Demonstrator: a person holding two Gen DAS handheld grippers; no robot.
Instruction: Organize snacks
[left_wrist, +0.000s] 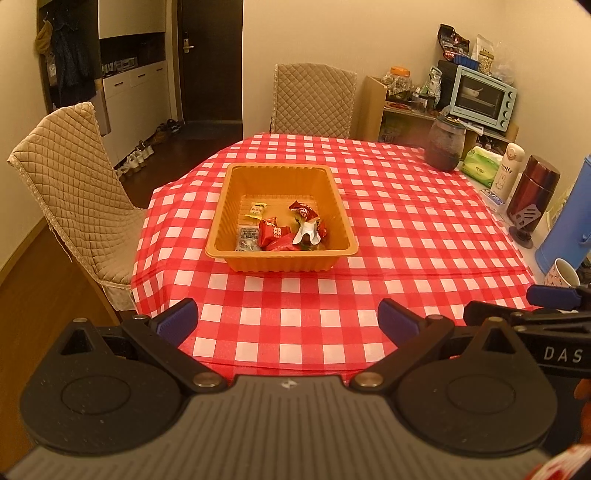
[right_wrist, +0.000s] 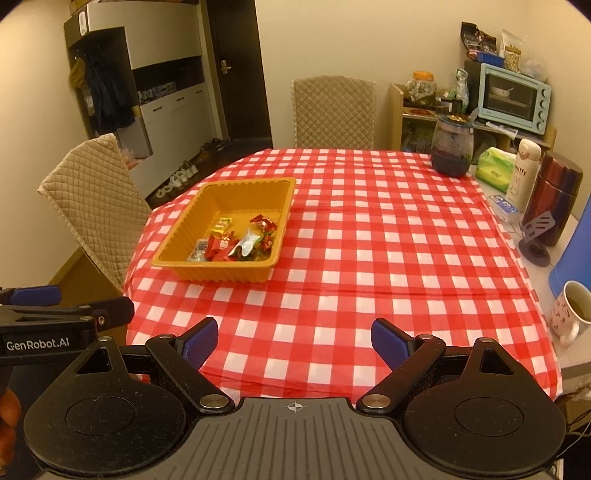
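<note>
An orange plastic tray (left_wrist: 236, 206) sits on the red-checked tablecloth (left_wrist: 406, 236). Several wrapped snacks (left_wrist: 280, 230) lie in its near half: red packets, a yellow one, a grey one and a white one. The tray also shows in the right wrist view (right_wrist: 184, 236), with the snacks (right_wrist: 240, 240) inside. My left gripper (left_wrist: 288, 323) is open and empty, held above the near table edge, well short of the tray. My right gripper (right_wrist: 294, 343) is open and empty, to the right of the left one, also near the front edge.
Two quilted chairs stand at the left (left_wrist: 70, 177) and far side (left_wrist: 314, 99). Along the right edge stand a dark jar (left_wrist: 445, 144), tissue pack (left_wrist: 480, 166), white bottle (left_wrist: 508, 170), maroon flask (left_wrist: 532, 195), blue jug (left_wrist: 569, 221) and mug (right_wrist: 570, 310).
</note>
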